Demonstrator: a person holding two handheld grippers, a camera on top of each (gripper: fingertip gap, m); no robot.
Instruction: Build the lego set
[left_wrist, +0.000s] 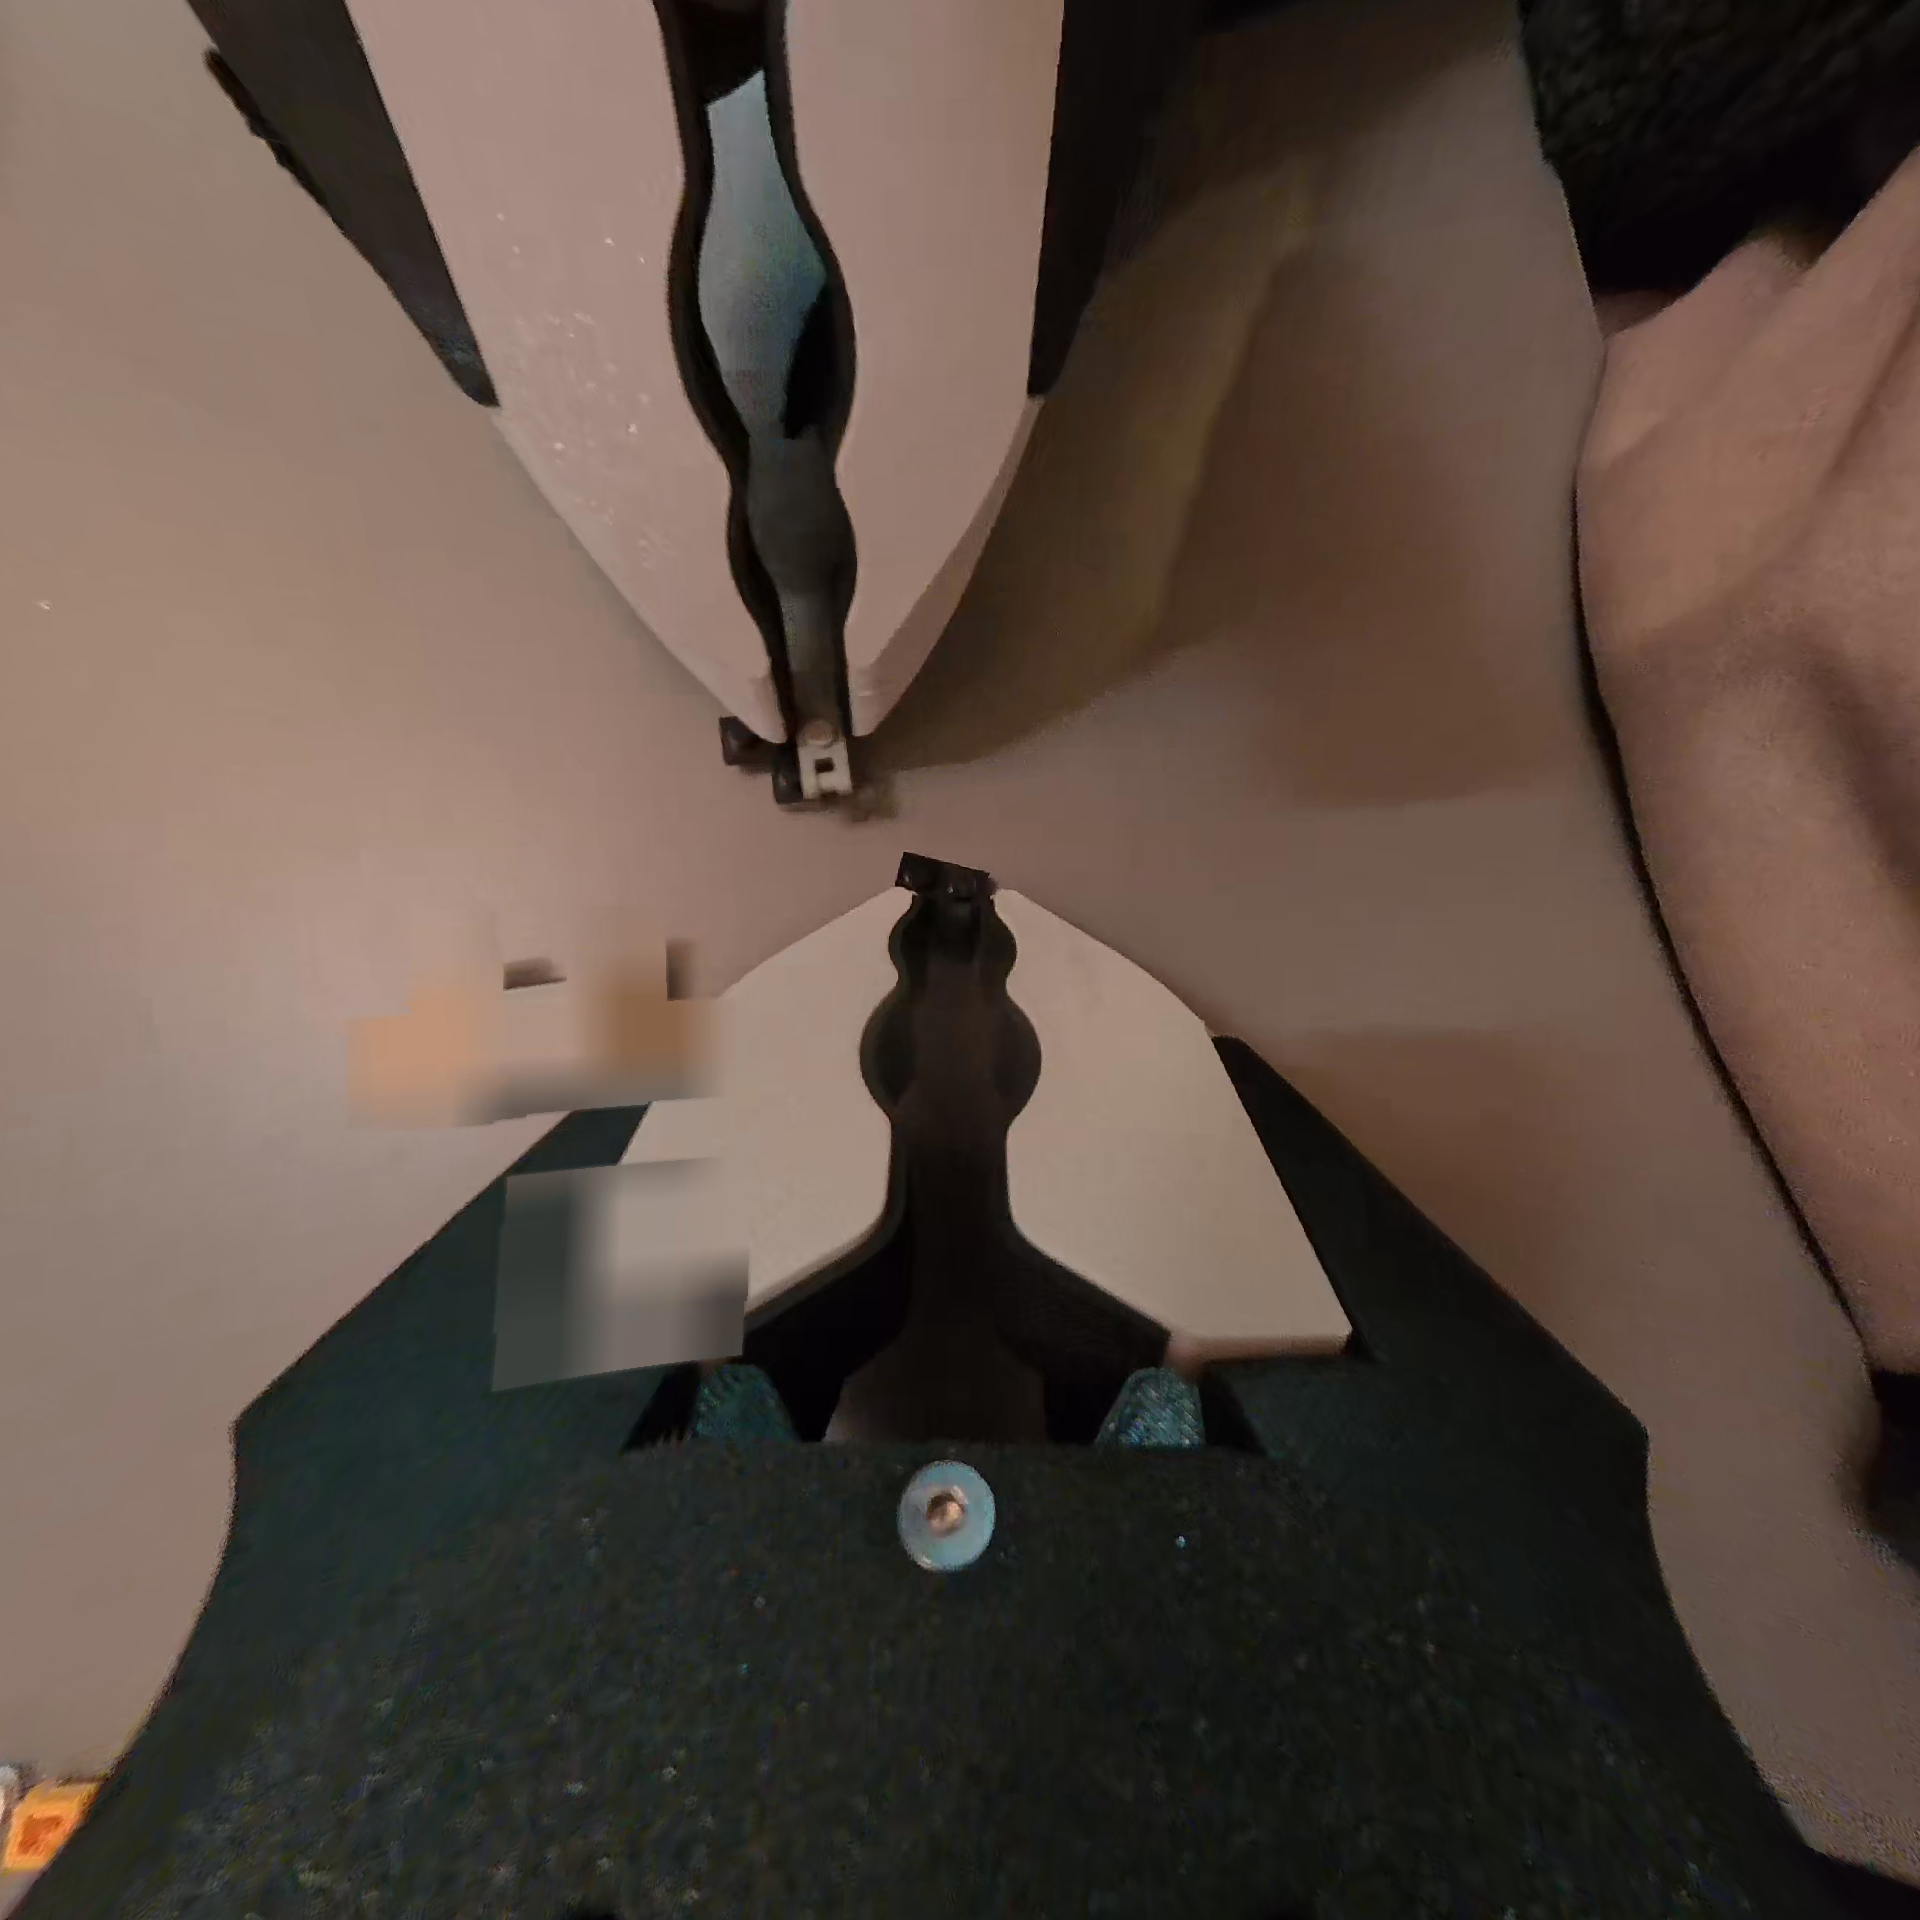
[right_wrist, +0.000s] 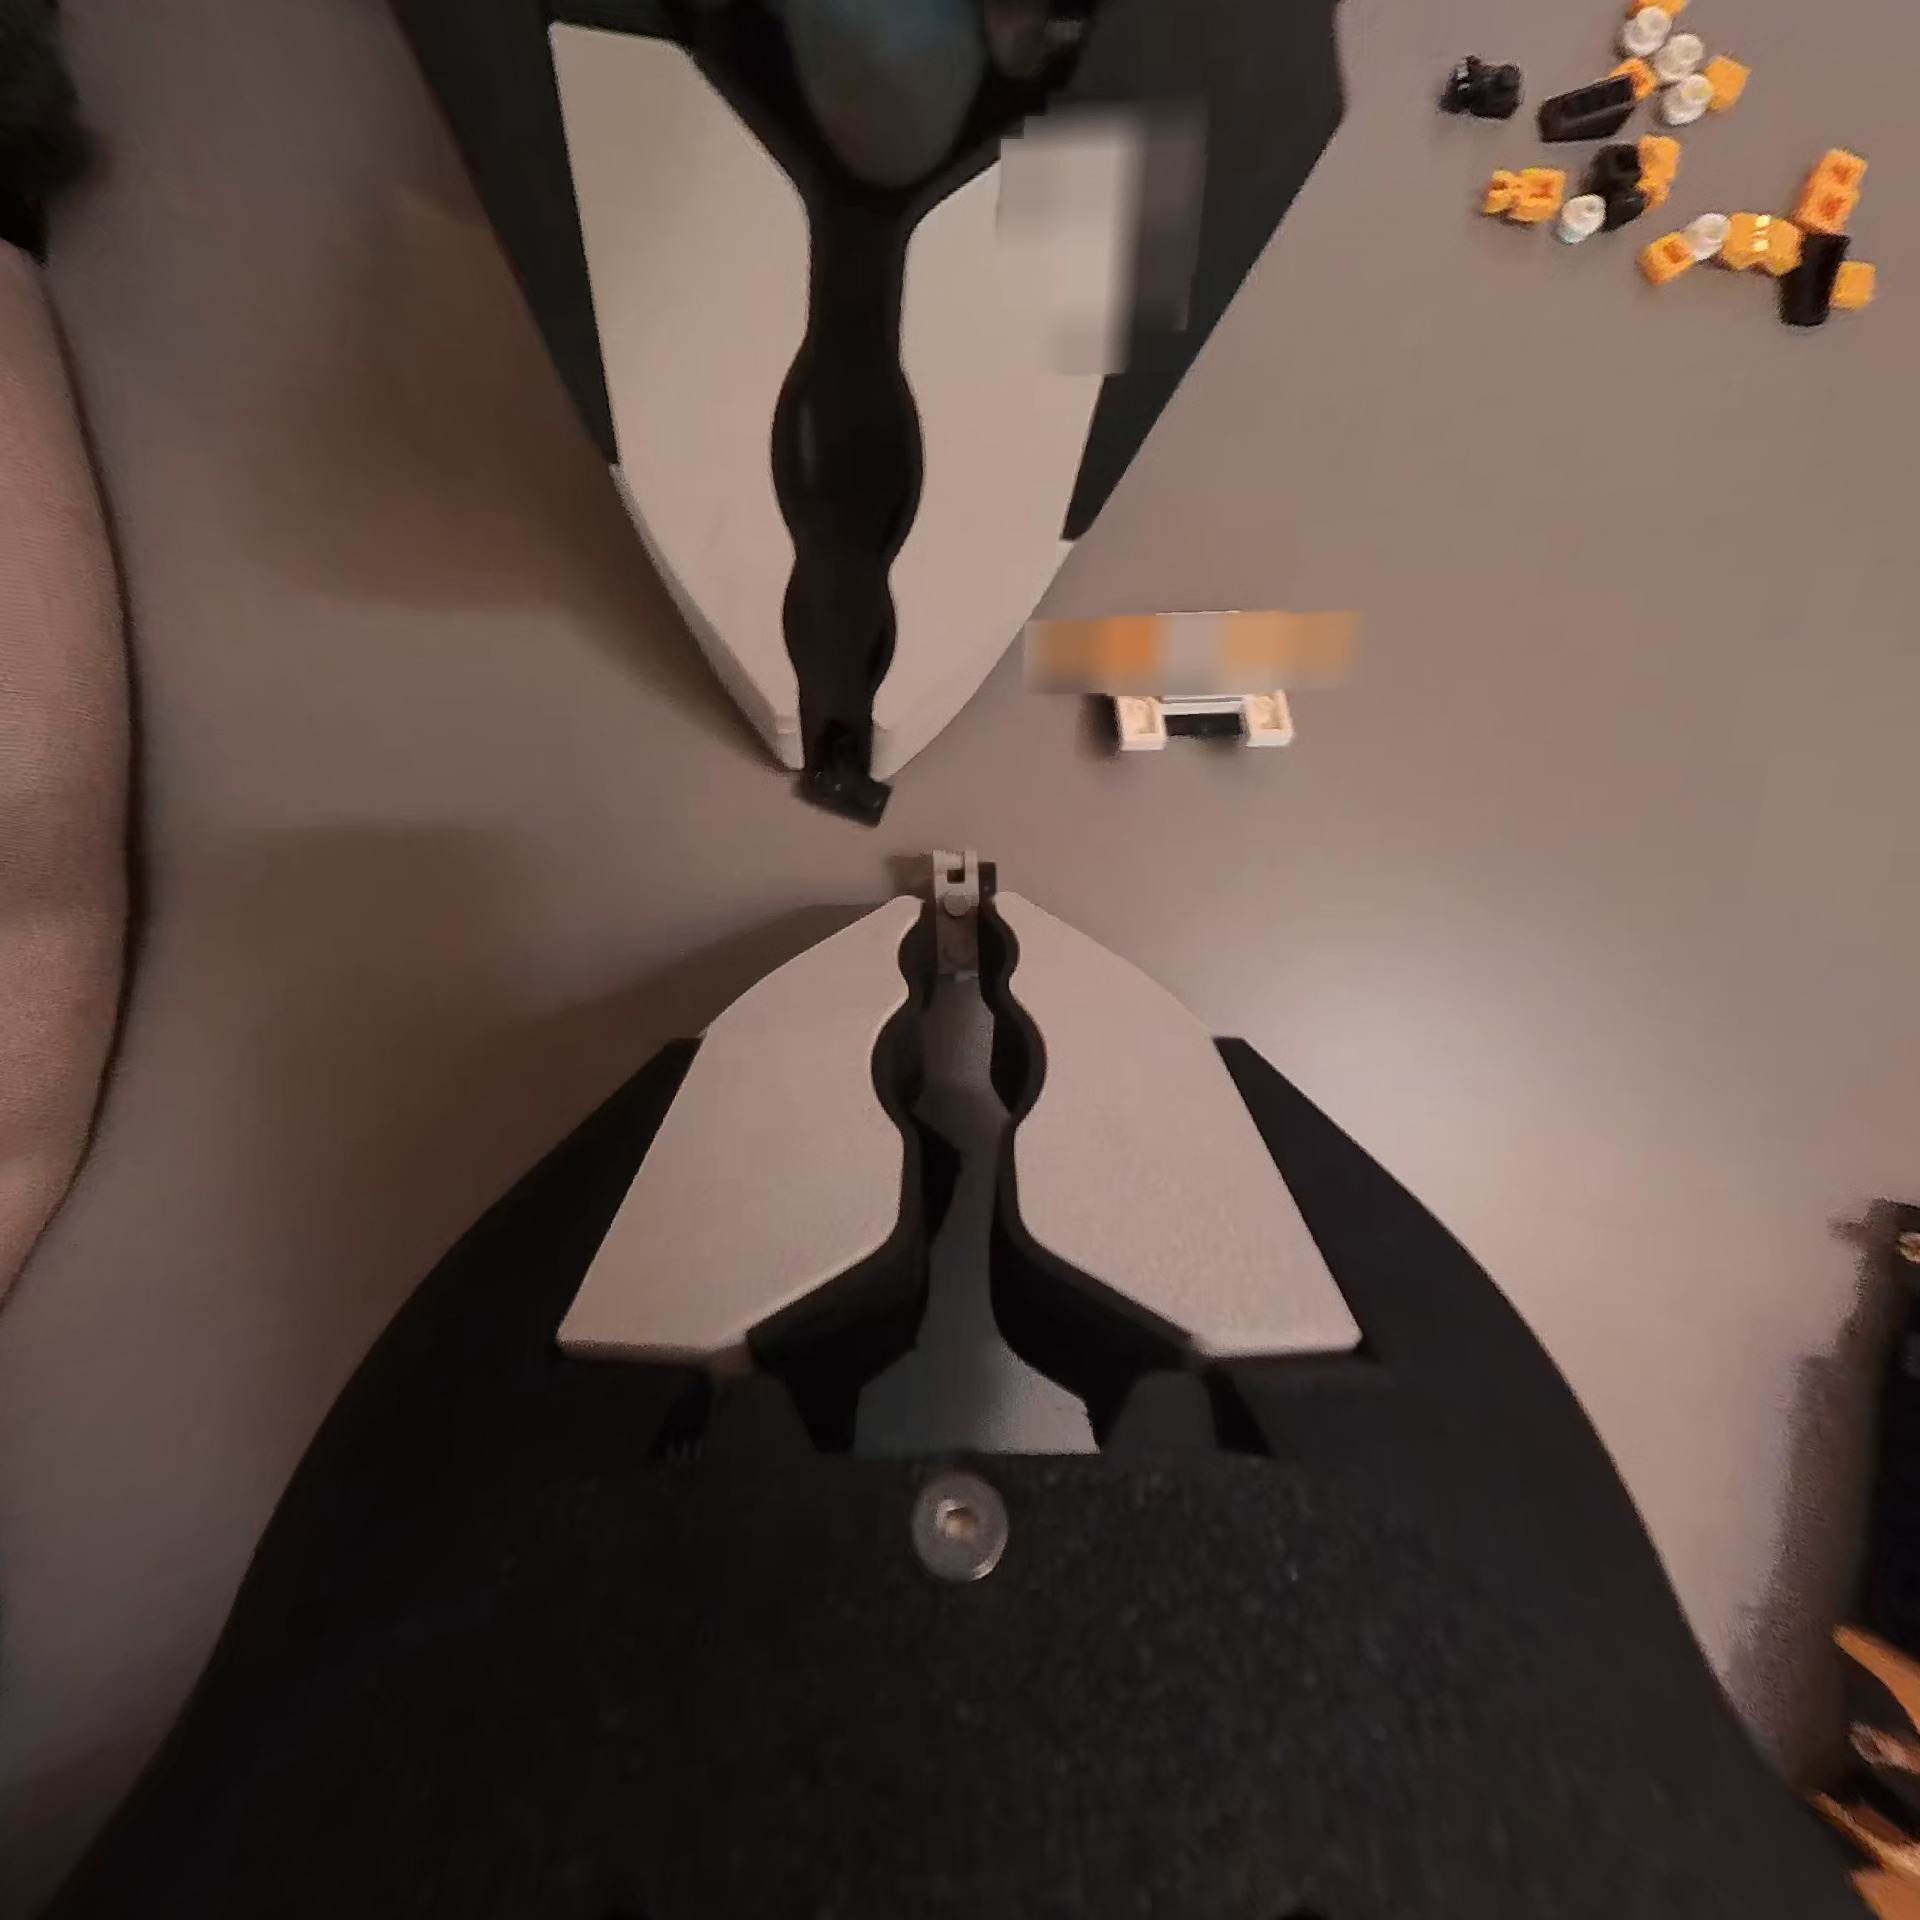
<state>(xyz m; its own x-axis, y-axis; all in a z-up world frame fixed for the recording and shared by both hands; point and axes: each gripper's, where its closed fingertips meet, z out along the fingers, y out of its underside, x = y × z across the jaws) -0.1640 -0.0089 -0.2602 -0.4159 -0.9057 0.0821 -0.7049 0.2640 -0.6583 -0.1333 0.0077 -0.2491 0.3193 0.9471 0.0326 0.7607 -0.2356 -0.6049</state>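
Note:
My left gripper (left_wrist: 948, 896) is shut on a small black lego piece (left_wrist: 945, 875) at its tips. My right gripper (right_wrist: 954, 902) is shut on a small grey lego piece (right_wrist: 952, 883) with a black part behind it. The two grippers face each other tip to tip, a short gap apart, above the grey table. In the left wrist view the right gripper (left_wrist: 816, 727) comes in from the top with the grey piece (left_wrist: 821, 764). In the right wrist view the left gripper (right_wrist: 840, 743) comes in from the top with the black piece (right_wrist: 844, 795).
A white and black partial build (right_wrist: 1200, 719) lies on the table to the right of the tips. Several loose orange, black and clear pieces (right_wrist: 1673, 166) lie at the far right. A person's hand (left_wrist: 1756, 665) is at the right of the left wrist view. One gripper's finger ends stand about 4 cm off the other's.

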